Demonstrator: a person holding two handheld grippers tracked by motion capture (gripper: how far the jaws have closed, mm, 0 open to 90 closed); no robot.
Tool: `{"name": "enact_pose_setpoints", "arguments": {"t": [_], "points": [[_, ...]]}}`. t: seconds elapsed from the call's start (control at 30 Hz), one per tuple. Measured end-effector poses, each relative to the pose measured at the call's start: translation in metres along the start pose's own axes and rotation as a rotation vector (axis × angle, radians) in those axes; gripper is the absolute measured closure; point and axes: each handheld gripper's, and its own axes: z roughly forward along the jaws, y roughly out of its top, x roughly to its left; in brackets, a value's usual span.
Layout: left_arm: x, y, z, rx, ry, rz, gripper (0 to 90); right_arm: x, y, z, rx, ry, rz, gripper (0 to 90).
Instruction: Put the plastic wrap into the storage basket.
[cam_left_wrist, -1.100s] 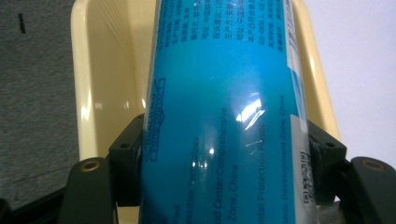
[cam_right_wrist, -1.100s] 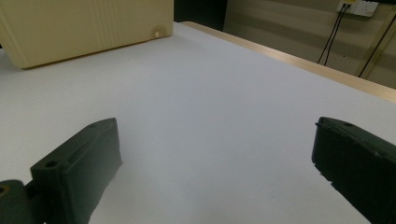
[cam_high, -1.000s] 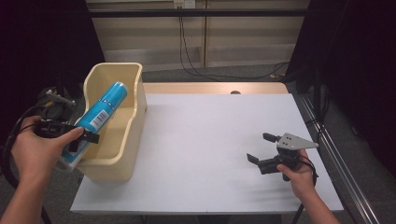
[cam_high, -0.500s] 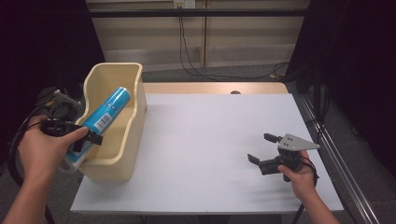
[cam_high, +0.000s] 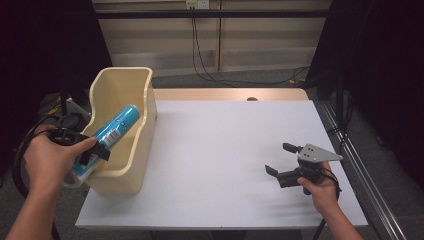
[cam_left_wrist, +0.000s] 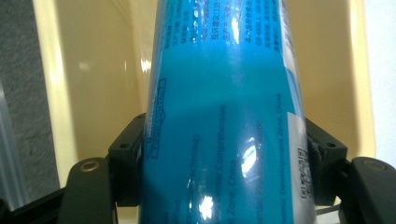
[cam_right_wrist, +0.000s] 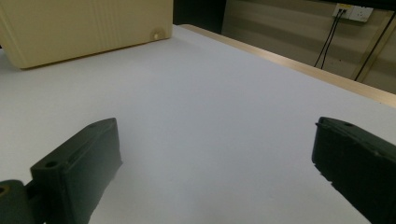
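Observation:
A blue cylindrical bottle (cam_high: 116, 126) with printed text lies slanted over the open top of a cream plastic bin (cam_high: 135, 87) at the table's left edge. My left gripper (cam_high: 92, 152) is shut on the bottle's lower part, its black pads pressing both sides of the blue bottle (cam_left_wrist: 224, 140) above the bin's interior (cam_left_wrist: 98, 70). My right gripper (cam_high: 280, 159) rests low over the white table near the right front, open, with nothing between its fingers (cam_right_wrist: 79, 172).
The white table (cam_high: 225, 150) has a wooden strip along its far edge. The bin's outer wall (cam_right_wrist: 84, 28) stands far off in the right gripper view. Cables and a wall socket (cam_right_wrist: 350, 11) lie beyond the table. Dark floor surrounds the table.
The left hand has shifted slightly toward the near side and lowered, bringing the bottle a little deeper over the bin. The right gripper has kept still.

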Motion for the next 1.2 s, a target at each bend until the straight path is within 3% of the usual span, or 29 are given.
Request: {"name": "enact_pose_setpoints", "arguments": {"t": [0.07,0.17,0.27,0.43,0.63,1.2], "points": [[-0.001,0.002,0.001,-0.007,0.000,-0.010,31.2,0.000,0.000,0.000,-0.001,-0.001,-0.001,1.1],[-0.005,0.006,-0.016,-0.136,-0.026,-0.007,31.0,-0.001,-0.001,-0.001,-0.001,-0.005,-0.003,1.1],[-0.014,0.014,-0.026,-0.114,-0.028,0.013,25.2,0.000,-0.001,-0.001,-0.003,-0.005,-0.002,1.1],[-0.028,0.025,-0.024,-0.118,-0.075,0.039,17.1,0.000,-0.001,-0.001,-0.002,-0.008,-0.006,1.1],[-0.039,0.031,-0.022,-0.154,-0.111,0.042,15.0,-0.001,-0.003,-0.001,0.000,-0.009,-0.002,1.1],[-0.085,0.042,-0.007,-0.193,-0.214,0.115,11.0,0.001,-0.002,0.001,0.002,-0.010,-0.008,1.1]]}}
